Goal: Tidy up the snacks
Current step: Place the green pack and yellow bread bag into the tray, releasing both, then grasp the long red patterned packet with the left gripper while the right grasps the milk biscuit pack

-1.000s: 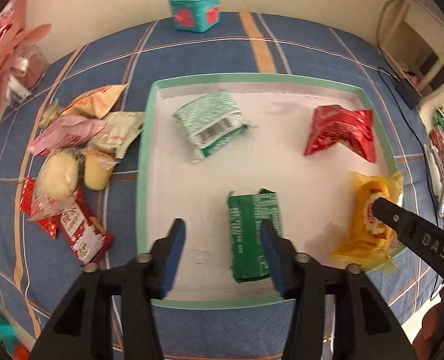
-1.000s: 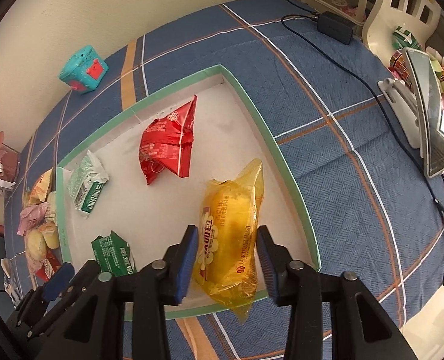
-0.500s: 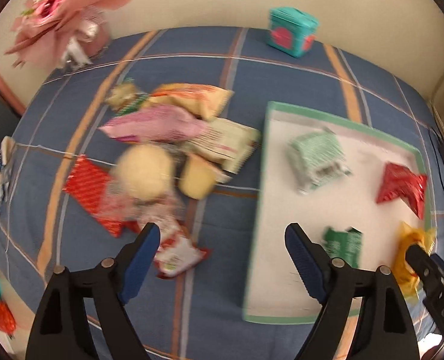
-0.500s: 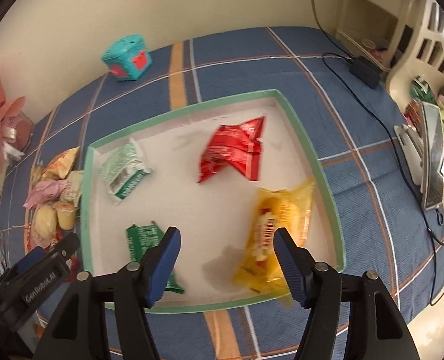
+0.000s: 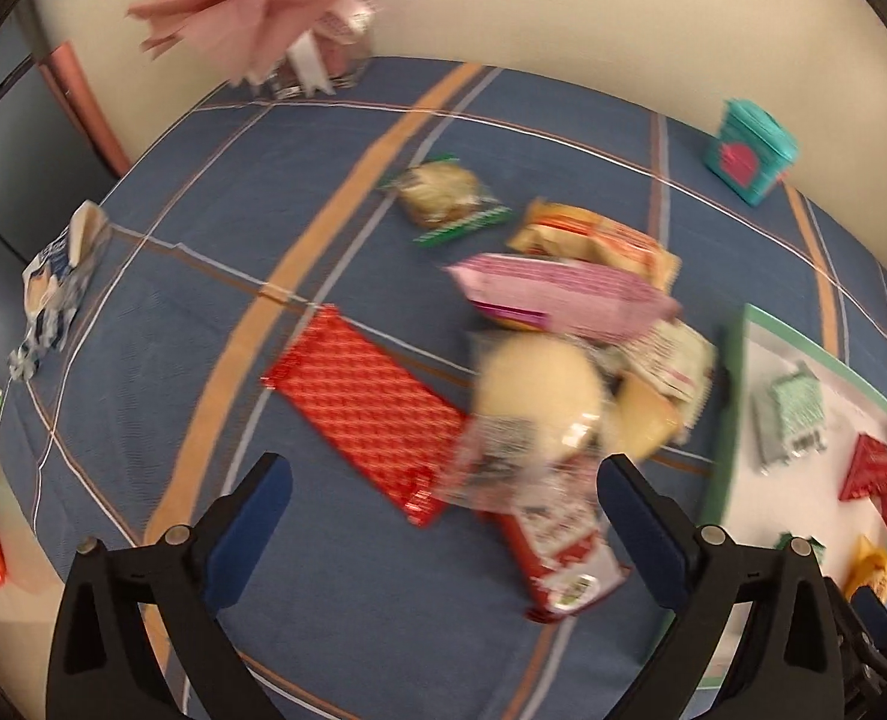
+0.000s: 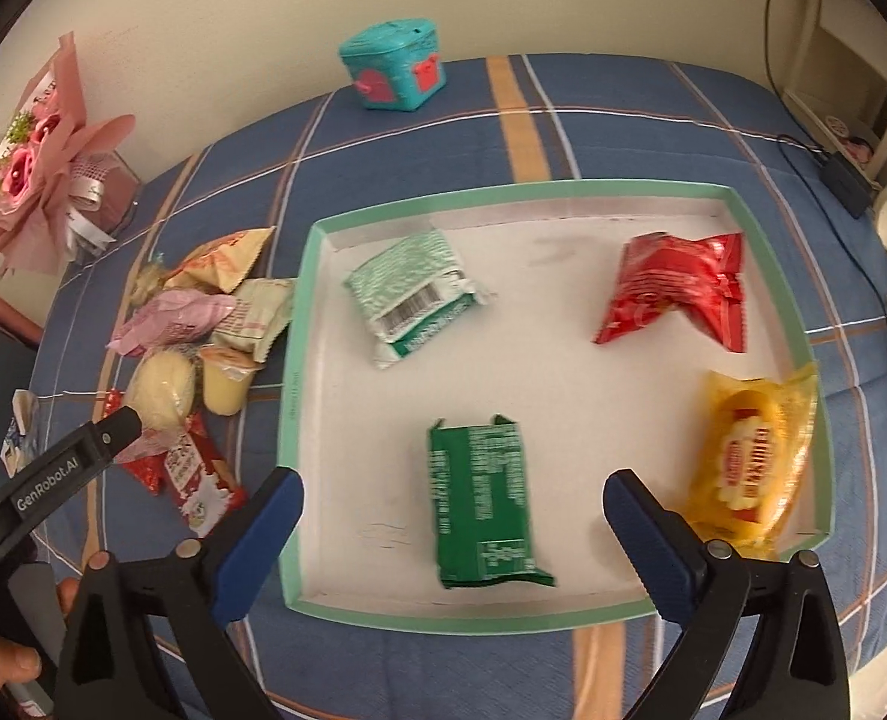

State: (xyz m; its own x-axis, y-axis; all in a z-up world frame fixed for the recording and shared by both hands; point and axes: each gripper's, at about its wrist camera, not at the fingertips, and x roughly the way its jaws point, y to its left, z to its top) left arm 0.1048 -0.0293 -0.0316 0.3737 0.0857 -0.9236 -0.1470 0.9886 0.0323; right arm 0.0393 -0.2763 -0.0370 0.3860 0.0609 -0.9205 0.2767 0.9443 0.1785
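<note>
A green-rimmed white tray (image 6: 299,360) holds a light green pack (image 6: 413,294), a red pack (image 6: 677,294), a yellow pack (image 6: 749,462) and a dark green pack (image 6: 479,510). A pile of loose snacks lies left of the tray: a pale bun (image 5: 539,390), a red patterned bar (image 5: 365,408), a pink pack (image 5: 563,294), a red and white pack (image 5: 563,558). My left gripper (image 5: 443,528) is open and empty, above the pile's near side. My right gripper (image 6: 452,531) is open and empty, above the dark green pack.
A teal box (image 6: 395,72) stands at the table's back. A pink bouquet (image 6: 41,180) is at the back left. A blue and white bag (image 5: 53,288) lies at the left edge. Cables and a charger (image 6: 842,180) lie right of the tray.
My left gripper swung left from the tray to over the snack pile and opened wide. My right gripper let go of the yellow pack, opened and drew back over the tray.
</note>
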